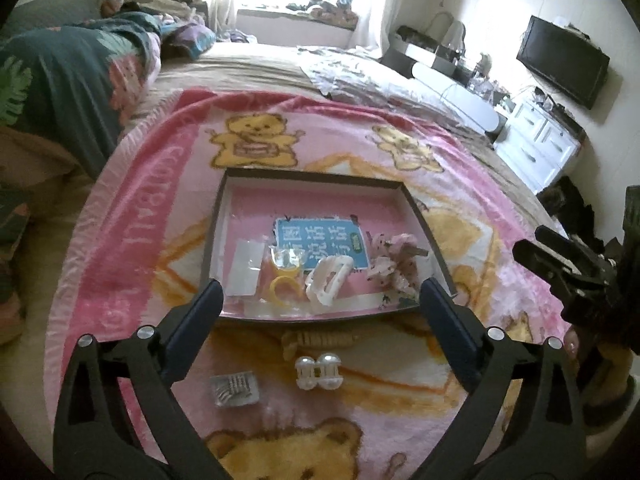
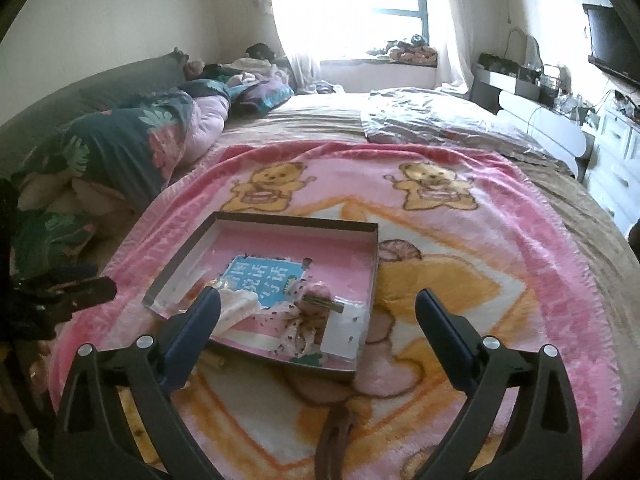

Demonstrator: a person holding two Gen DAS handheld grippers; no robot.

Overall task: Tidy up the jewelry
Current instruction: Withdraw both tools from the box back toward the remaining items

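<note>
— Both grippers hang wide-spread over the bed, holding nothing: the left gripper [image 1: 320,294] just above the near edge of the box, the right gripper [image 2: 318,300] over the box's near right corner.

— And under them?

— Biggest first: the pink bear blanket [image 1: 400,152] covers the near part of the bed. The shallow cardboard box [image 1: 312,174] sits in its middle, floor pink with a blue label.

— What's inside?

— Along the near side of the box, from right to left: a pink floral bow clip [image 1: 394,260] by the right wall, a white claw clip [image 1: 330,278] beside it, a yellow ring [image 1: 283,288] with a clear plastic wrapper above it, and a white card near the left wall.

— Anything outside?

— Yes, on the blanket just before the box's near edge: a tan braided hair tie [image 1: 316,338], nearer still a pair of pearl clips [image 1: 318,372], and to their left a small silver packet [image 1: 234,388]. The right wrist view shows a brown barrette [image 2: 336,436] on the blanket at the near edge.
</note>
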